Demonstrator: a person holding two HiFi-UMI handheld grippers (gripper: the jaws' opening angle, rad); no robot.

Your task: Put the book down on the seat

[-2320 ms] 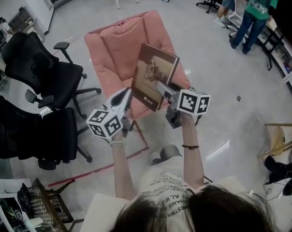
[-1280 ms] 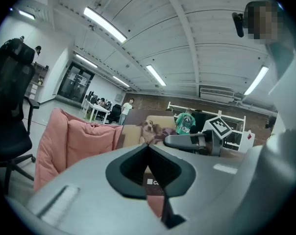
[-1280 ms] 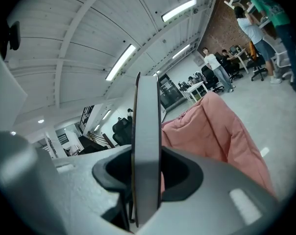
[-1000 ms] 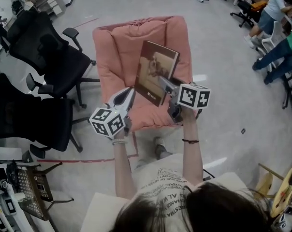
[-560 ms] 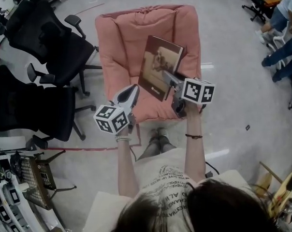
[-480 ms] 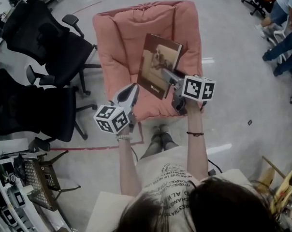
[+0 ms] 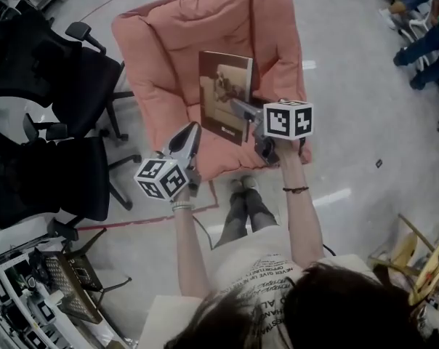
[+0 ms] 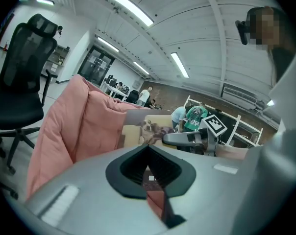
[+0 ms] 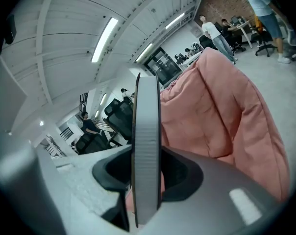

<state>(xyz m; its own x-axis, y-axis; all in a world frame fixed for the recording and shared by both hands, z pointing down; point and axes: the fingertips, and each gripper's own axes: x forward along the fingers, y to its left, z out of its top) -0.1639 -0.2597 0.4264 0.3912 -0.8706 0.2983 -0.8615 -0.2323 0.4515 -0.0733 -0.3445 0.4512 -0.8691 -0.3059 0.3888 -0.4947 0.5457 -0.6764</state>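
A brown book (image 7: 225, 97) with a dog picture on its cover hangs over the pink cushioned seat (image 7: 168, 57). My right gripper (image 7: 239, 108) is shut on its lower right edge. In the right gripper view the book's page edge (image 9: 147, 131) stands upright between the jaws of the right gripper (image 9: 147, 177), with the pink seat (image 9: 221, 111) behind it. My left gripper (image 7: 191, 132) is shut and holds nothing, at the seat's front edge just left of the book. The left gripper view shows that left gripper (image 8: 149, 177), the book (image 8: 143, 130) and the seat's cushion (image 8: 74, 126).
Two black office chairs (image 7: 52, 71) (image 7: 45, 180) stand left of the seat. The person's legs (image 7: 241, 202) are on the grey floor just in front of it. A wire rack (image 7: 59, 289) sits at the lower left. Other people (image 7: 423, 42) are at the far right.
The book, still in my right gripper, has come further over the pink seat and turned straighter. My left gripper has stayed shut beside it at the seat's front.
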